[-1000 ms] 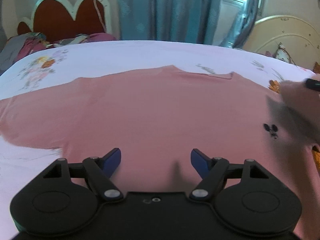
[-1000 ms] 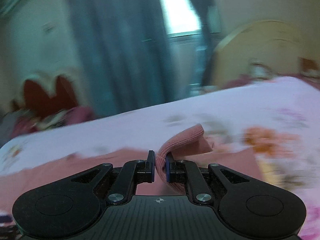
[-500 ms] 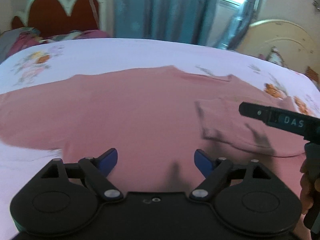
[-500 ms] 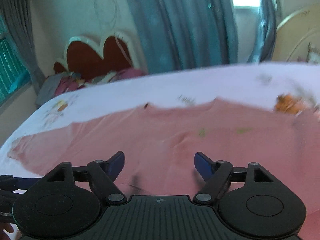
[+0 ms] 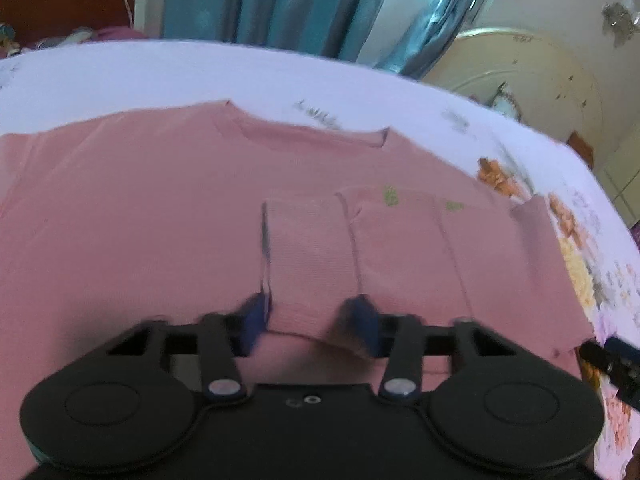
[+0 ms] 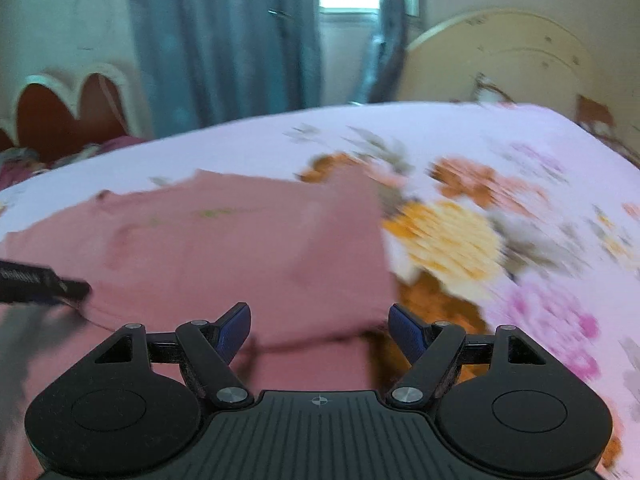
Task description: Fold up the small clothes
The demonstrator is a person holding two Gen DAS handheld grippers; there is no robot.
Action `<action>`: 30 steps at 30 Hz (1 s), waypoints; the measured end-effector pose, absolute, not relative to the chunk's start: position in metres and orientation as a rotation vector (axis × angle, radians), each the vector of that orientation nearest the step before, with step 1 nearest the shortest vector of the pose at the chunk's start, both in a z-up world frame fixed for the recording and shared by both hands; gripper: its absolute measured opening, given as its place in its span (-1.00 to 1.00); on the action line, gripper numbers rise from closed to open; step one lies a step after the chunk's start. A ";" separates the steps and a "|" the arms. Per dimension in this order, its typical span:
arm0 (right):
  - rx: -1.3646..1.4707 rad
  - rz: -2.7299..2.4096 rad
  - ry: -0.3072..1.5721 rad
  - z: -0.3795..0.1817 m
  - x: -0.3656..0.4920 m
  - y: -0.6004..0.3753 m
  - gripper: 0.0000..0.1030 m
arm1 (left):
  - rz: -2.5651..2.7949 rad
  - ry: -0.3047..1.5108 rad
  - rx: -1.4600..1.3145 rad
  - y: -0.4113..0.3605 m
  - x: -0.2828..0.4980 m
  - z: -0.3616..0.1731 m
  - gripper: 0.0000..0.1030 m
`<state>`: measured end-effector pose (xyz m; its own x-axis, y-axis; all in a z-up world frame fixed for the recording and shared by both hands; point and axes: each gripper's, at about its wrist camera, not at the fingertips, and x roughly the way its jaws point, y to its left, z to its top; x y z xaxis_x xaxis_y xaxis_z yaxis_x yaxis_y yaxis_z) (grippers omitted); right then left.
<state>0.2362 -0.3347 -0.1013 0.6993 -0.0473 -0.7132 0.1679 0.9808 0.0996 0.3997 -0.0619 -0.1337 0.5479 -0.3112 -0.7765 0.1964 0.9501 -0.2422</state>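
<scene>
Lying flat across the bed, on a pale floral bedsheet, the pink sweater has its neckline toward the far edge and its right sleeve folded inward over the body, so the ribbed cuff rests near the middle of the garment. The left hand-held gripper sits low over this cuff with the cuff's near end between its blue pads; its jaws have just been closing, and the motion blur leaves it unclear whether the pads already press on the cloth. The right hand-held gripper is released, jaws spread wide with nothing gripped, poised over the folded right edge of the sweater where pink cloth meets the orange and yellow flowers of the sheet. Each wrist view catches the dark tip of the other tool at its margin. Behind the bed hang blue curtains, with a red scalloped headboard to the left and a cream arched panel to the right.
</scene>
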 end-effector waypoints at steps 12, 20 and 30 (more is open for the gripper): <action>0.172 -0.144 0.827 -0.126 0.244 -0.354 0.03 | -0.351 0.771 -0.243 -0.060 0.397 -0.080 -0.86; 0.207 -0.147 0.810 -0.132 0.269 -0.354 -0.51 | -0.281 0.638 -0.249 -0.031 0.398 -0.047 -0.86; 0.267 -0.199 0.814 -0.134 0.262 -0.358 -0.79 | -0.176 0.792 -0.122 -0.020 0.395 -0.122 -0.85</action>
